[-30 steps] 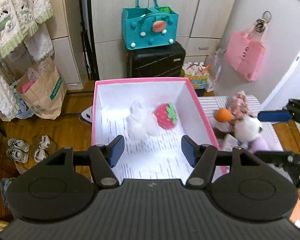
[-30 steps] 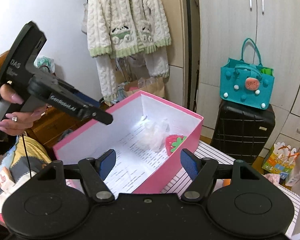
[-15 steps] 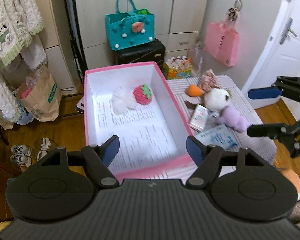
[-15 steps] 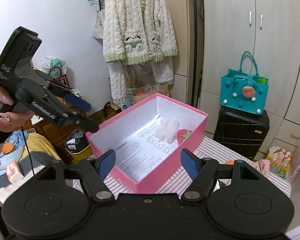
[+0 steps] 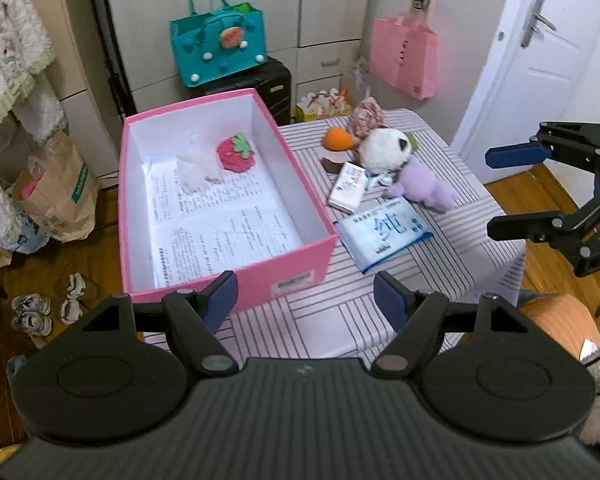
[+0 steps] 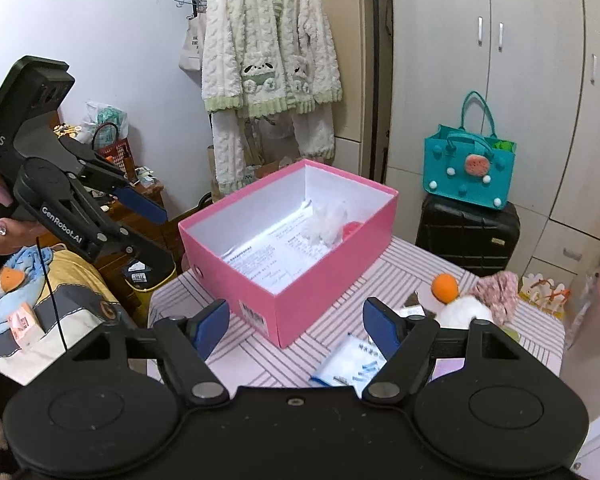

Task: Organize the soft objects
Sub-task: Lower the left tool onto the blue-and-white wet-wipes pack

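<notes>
Beside the pink box (image 5: pixel 228 216) on the bench (image 5: pixel 440 248), I hold both grippers empty: left gripper (image 5: pixel 305 295) wide, right gripper (image 6: pixel 296 324) opening above the panda (image 5: pixel 384 150).

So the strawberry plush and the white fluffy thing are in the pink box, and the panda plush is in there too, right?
Not quite. The strawberry plush and the white fluffy thing are in the pink box, but the panda plush lies outside it on the striped table, beside the orange ball. The left wrist view shows this.
</notes>
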